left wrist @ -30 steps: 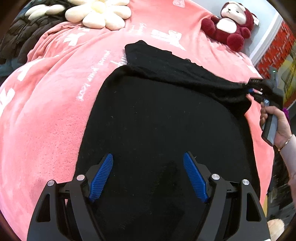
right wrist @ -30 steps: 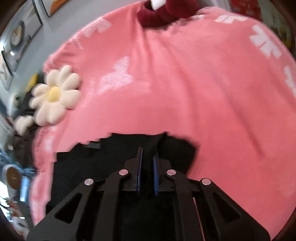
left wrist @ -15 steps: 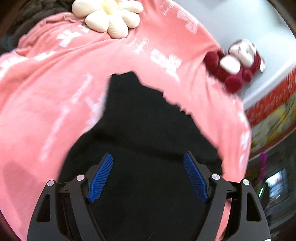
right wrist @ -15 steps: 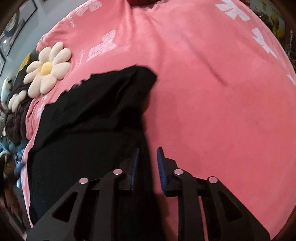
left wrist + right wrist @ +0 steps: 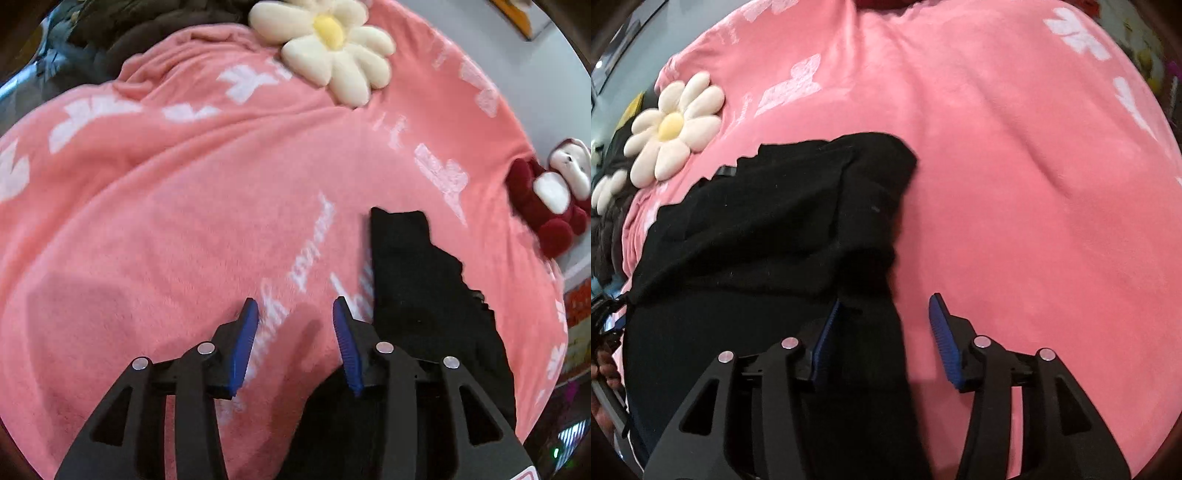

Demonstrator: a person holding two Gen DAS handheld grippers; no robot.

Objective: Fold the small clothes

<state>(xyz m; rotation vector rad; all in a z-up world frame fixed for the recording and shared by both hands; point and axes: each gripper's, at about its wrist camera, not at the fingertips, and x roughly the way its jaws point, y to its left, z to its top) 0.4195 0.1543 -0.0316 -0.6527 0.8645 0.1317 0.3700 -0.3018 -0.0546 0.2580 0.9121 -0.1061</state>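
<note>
The black knit garment (image 5: 768, 236) is spread on the pink fleece blanket (image 5: 1015, 184) w/ its far part already doubled over; the right gripper (image 5: 882, 332) is held approx. half open, empty, straddling the garment's right edge, and the left gripper (image 5: 291, 339) is likewise parted, empty, over blanket just left of the garment (image 5: 413, 288). For a tidy next fold, both layers should be pinched at the edge & carried across evenly. No containers are seen.

Both wrist views overlook, perhaps closely, pink blanket (image 5: 166, 229).

A cream flower cushion (image 5: 334, 55) rests on the pink blanket (image 5: 166, 221); a red plush toy (image 5: 550, 203) (perhaps a monkey) sits at its edge.
</note>
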